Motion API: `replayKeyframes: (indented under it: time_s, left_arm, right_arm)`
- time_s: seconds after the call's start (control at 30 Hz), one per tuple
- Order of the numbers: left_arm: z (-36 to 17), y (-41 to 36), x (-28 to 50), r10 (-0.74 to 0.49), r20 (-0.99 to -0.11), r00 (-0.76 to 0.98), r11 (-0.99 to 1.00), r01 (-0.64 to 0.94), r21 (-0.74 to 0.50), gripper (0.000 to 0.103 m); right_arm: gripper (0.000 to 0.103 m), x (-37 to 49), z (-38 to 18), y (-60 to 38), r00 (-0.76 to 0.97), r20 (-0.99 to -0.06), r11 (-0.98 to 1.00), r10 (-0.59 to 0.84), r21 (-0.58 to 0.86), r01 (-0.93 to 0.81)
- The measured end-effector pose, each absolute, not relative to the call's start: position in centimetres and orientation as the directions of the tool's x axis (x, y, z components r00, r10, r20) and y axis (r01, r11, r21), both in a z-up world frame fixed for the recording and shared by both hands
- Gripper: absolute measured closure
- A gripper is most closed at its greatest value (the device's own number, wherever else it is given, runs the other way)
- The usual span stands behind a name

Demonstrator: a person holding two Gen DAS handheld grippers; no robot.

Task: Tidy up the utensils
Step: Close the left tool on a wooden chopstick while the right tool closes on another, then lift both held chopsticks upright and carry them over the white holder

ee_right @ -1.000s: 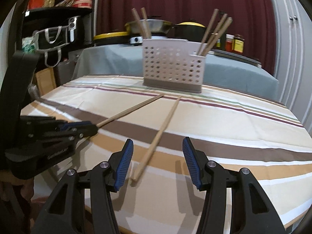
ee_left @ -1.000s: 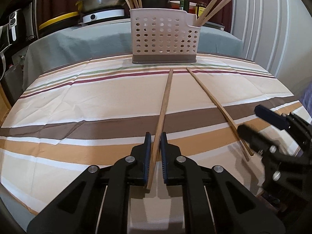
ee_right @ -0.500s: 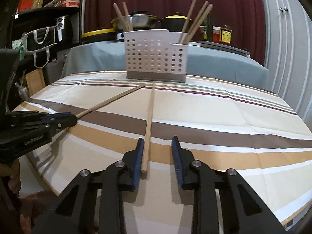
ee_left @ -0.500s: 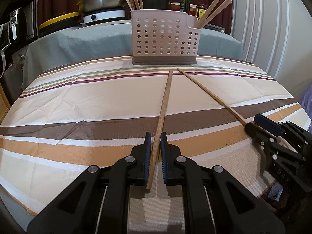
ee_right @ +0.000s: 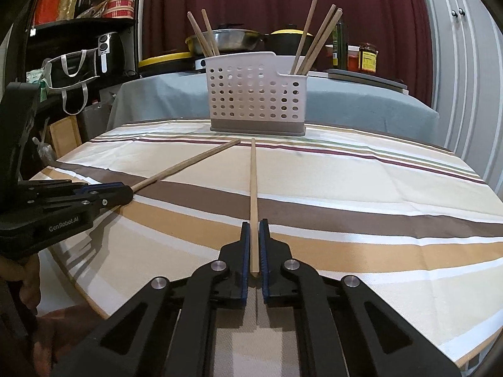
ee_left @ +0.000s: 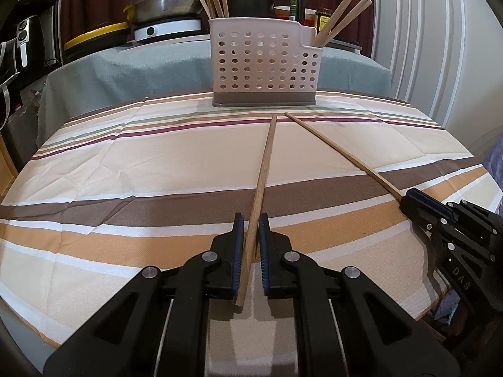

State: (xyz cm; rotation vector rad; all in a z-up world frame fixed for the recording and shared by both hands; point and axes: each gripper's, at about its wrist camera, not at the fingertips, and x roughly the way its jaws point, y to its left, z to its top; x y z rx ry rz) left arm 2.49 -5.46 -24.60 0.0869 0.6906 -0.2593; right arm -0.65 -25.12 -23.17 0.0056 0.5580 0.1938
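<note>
The striped tablecloth (ee_left: 132, 163) carries a perforated utensil caddy (ee_left: 264, 66) at its far edge. Each chopstick points toward it: left gripper (ee_left: 250, 245) clamped on one chopstick (ee_left: 265, 163), right gripper (ee_right: 255, 245) seemingly pinching the other chopstick (ee_right: 253, 182). Held only at their near ends, they could pivot or slip when lifted.

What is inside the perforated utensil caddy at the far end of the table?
The caddy holds upright wooden chopsticks: one bunch at its left end, another at its right. Their lower ends are mostly hidden by its walls.
</note>
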Motion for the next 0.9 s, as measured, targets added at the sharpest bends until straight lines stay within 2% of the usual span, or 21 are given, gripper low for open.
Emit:
replayKeyframes:
  time_s: [0.37, 0.9]
  left_arm:
    - [-23.9, -6.2, 1.9, -0.222, -0.611, 0.76, 0.955, 0.295, 0.019, 0.097]
    - [-18.0, -5.8, 0.1, -0.25, -0.468, 0.848, 0.953, 0.3, 0.035, 0.097]
  right_arm:
    - [0.097, -1.3, -21.0, -25.6, 0.863, -0.482, 0.987, 0.15, 0.027, -0.157]
    - [0.097, -2.1, -15.8, -27.0, 0.917, -0.381, 0.992, 0.119, 0.017, -0.122]
